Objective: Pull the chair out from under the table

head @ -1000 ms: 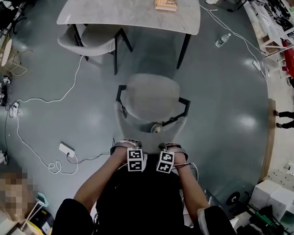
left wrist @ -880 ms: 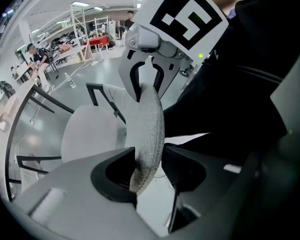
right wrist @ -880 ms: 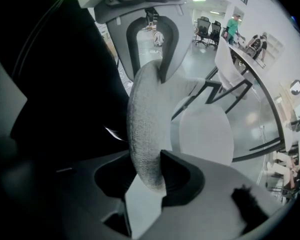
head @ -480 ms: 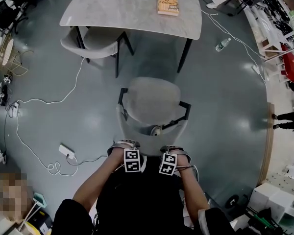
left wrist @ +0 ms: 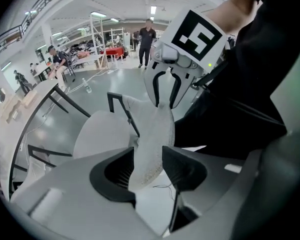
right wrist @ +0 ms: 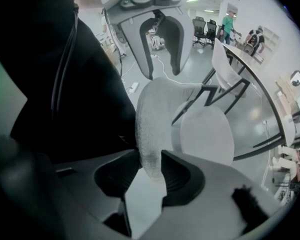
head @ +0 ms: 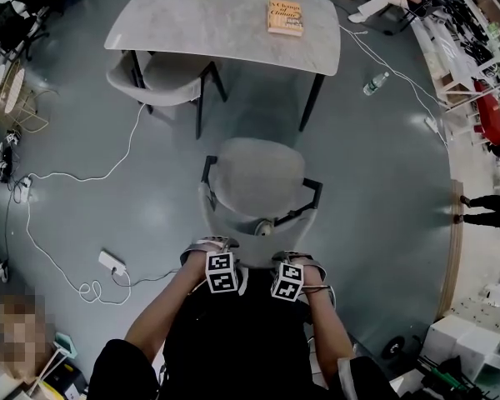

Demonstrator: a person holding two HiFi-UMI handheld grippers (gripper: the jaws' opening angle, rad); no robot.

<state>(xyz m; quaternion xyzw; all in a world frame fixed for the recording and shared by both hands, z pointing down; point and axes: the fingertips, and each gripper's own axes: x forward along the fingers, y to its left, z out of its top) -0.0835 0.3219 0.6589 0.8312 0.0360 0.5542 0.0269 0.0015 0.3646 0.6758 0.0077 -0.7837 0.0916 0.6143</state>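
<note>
A grey chair (head: 257, 177) with a black frame stands on the floor, out from under the grey table (head: 200, 15) and just in front of me. My left gripper (head: 210, 245) and right gripper (head: 298, 258) sit side by side on the top rim of its backrest (head: 252, 233). In the left gripper view the pale rim (left wrist: 155, 129) runs between the left gripper's (left wrist: 149, 159) pads. Those jaws have just been opening a little, with the rim still touching both pads. In the right gripper view the rim (right wrist: 150, 124) is pinched in the right gripper (right wrist: 150, 171).
An orange book (head: 284, 17) lies on the table. A second grey chair (head: 162, 73) is tucked under its left end. A plastic bottle (head: 375, 83) lies on the floor at the right. White cables and a power strip (head: 110, 262) trail over the floor at the left.
Both grippers have stayed on the backrest rim. The whole scene has slid slightly down the picture, and the gap between chair and table looks about the same.
</note>
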